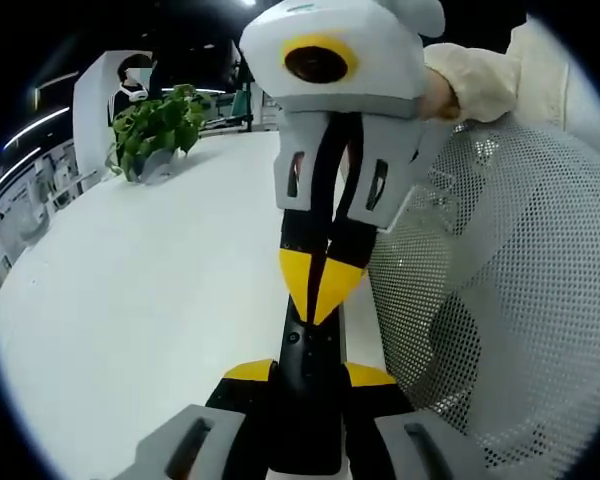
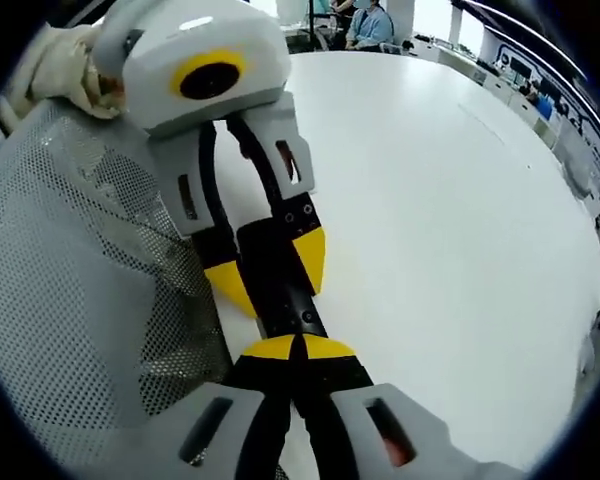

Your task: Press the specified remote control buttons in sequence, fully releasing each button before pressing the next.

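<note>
A slim black remote control [image 1: 306, 400] juts out over the white table [image 1: 130, 300], and my left gripper [image 1: 308, 372] is shut on it, a yellow-tipped jaw on each side. My right gripper [image 1: 320, 290] comes down from above with its jaws shut, and their yellow tips rest on the remote's upper face near its far end. In the right gripper view my right gripper [image 2: 298, 348] is shut with its tips against the remote [image 2: 290, 295]. My left gripper [image 2: 270, 270] clamps the remote's other end there. The buttons under the tips are hidden.
A white mesh chair back [image 1: 510, 280] stands close beside the grippers, [image 2: 70, 280] in the right gripper view. A potted green plant [image 1: 160, 130] sits at the table's far edge. People sit in the background [image 2: 365, 20]. A cream sleeve [image 1: 480, 80] holds the right gripper.
</note>
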A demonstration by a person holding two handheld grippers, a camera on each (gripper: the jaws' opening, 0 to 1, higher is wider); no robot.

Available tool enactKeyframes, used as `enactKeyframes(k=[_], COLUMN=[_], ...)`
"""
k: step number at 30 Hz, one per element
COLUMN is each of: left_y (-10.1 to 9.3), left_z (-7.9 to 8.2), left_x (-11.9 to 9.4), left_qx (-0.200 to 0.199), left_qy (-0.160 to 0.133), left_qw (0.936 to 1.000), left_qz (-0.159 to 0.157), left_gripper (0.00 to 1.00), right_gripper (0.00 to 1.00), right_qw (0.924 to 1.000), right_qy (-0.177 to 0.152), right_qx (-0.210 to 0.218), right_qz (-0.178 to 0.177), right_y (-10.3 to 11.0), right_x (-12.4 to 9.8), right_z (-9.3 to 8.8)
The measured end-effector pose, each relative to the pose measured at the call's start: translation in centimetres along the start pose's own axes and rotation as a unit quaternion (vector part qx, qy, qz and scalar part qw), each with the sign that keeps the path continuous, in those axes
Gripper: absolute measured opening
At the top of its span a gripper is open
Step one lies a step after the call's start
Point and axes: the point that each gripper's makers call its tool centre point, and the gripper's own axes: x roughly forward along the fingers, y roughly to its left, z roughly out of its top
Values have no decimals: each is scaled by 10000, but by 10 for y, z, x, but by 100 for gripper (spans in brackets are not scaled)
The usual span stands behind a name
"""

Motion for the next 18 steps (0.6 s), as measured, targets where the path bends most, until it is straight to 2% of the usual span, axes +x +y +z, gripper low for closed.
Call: enactKeyframes(k=[5, 10, 14, 17, 18], left_y=[0, 0, 0, 0, 0], left_z=[0, 0, 0, 0, 0], left_x=[0, 0, -1, -1, -1], left_qx=[-4, 1, -12, -9, -12], left_qy=[-3, 7, -2, -2, -5], left_qw=[10000, 10000, 10000, 10000, 10000], left_qz=[-1, 0, -11, -13, -17], left_gripper=[25, 25, 25, 25, 25], right_gripper=[0, 1, 2, 1, 1], right_qw=[10000, 9995, 9984, 9978, 9980], right_qy=[-44, -184, -125, 88, 34], right_qx=[5, -37, -488, -631, -619], right_qz=[44, 273, 272, 187, 154], right_y=[1, 2, 5, 0, -2], right_x=[0, -2, -2, -5, -6], right_z=[0, 0, 0, -7, -8])
